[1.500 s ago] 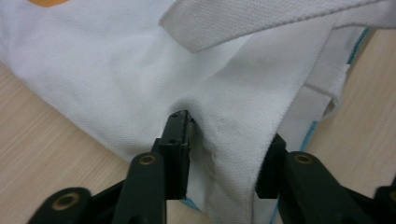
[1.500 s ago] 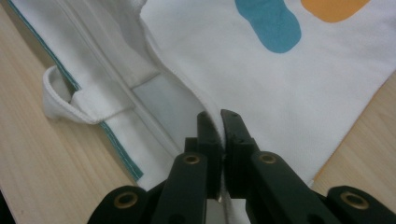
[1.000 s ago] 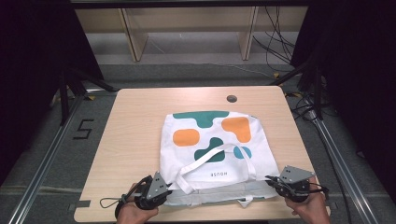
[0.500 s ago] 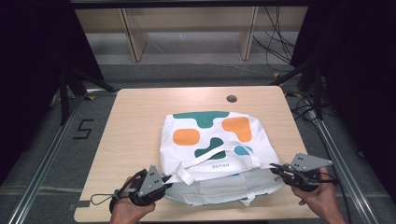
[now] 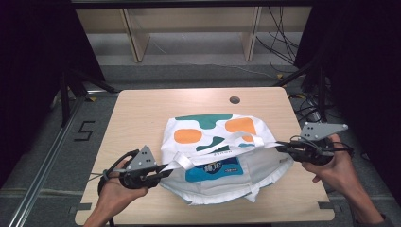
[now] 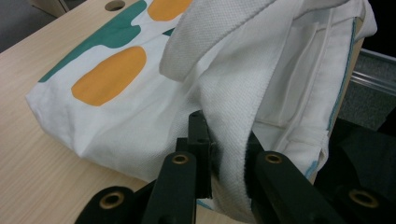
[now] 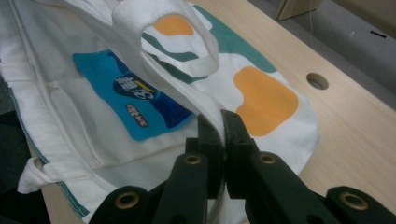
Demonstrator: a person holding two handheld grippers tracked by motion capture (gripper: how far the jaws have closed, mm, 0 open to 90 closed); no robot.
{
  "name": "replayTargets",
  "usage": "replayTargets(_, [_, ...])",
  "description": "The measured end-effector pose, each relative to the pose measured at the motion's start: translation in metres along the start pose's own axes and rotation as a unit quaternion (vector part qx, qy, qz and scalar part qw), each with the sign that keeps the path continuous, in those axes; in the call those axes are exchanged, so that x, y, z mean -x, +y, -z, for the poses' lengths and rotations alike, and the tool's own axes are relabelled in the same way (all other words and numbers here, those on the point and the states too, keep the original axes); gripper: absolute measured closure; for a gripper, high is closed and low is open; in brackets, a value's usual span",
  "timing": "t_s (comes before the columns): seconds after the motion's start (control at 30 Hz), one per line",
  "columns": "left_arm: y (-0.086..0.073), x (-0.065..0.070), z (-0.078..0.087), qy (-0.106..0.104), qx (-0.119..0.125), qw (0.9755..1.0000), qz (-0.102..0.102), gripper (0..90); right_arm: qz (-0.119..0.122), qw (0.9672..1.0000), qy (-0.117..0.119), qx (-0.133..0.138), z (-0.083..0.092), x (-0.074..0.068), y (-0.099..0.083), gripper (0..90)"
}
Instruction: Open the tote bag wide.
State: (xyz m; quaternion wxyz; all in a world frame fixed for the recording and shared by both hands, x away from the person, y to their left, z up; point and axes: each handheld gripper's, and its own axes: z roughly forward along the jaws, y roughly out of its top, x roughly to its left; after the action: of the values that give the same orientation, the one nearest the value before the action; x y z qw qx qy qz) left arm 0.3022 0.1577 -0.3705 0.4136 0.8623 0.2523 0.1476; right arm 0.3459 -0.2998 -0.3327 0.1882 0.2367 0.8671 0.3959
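Two claws on one bag, and both are biting cloth. The white tote bag (image 5: 217, 156) lies on the near half of the desk (image 5: 142, 113), its front printed with orange and green blobs, its mouth facing the person and pulled wide.

Over at the left claw (image 5: 163, 171), in the person's left hand (image 5: 116, 196), the jaws sit at the bag's near left corner. The left gripper view shows a thick fold of white webbing and rim cloth running down between the two black jaws (image 6: 224, 154); the jaws have just been easing apart a little, yet the fabric is there between them and they are pinching it.

Across at the right claw (image 5: 280, 147), held in the right hand (image 5: 338, 170), the jaws are pressed together on the bag's upper rim at its right side. In the right gripper view the thin white edge slips straight into the slot between the tips (image 7: 221, 122), clamped tight.

The upper rim is stretched taut between the two claws and lifted off the lower layer, so the inside shows: a blue packet (image 5: 213, 169) lies flat in there, near the opening. One strap (image 5: 182, 161) loops loose just beside the left claw.

A round cable hole (image 5: 234, 100) sits in the desk beyond the bag, well apart from it.
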Motion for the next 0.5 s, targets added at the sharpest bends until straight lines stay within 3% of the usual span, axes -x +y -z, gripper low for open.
replayTargets(0.23, [0.013,-0.014,0.013,-0.016,0.021,0.9995,0.015,81.5,0.017,0.9998,0.005,0.003,0.014,0.008,0.031,88.5])
replayTargets(0.4, [0.018,-0.016,0.02,-0.017,0.04,0.9986,0.028,81.6,0.034,0.9994,-0.006,0.009,0.022,0.009,0.049,88.5])
replayTargets(0.5, [0.023,-0.015,0.028,-0.02,0.05,0.9982,0.027,81.6,0.033,0.9994,-0.011,0.007,0.031,0.009,0.064,88.5])
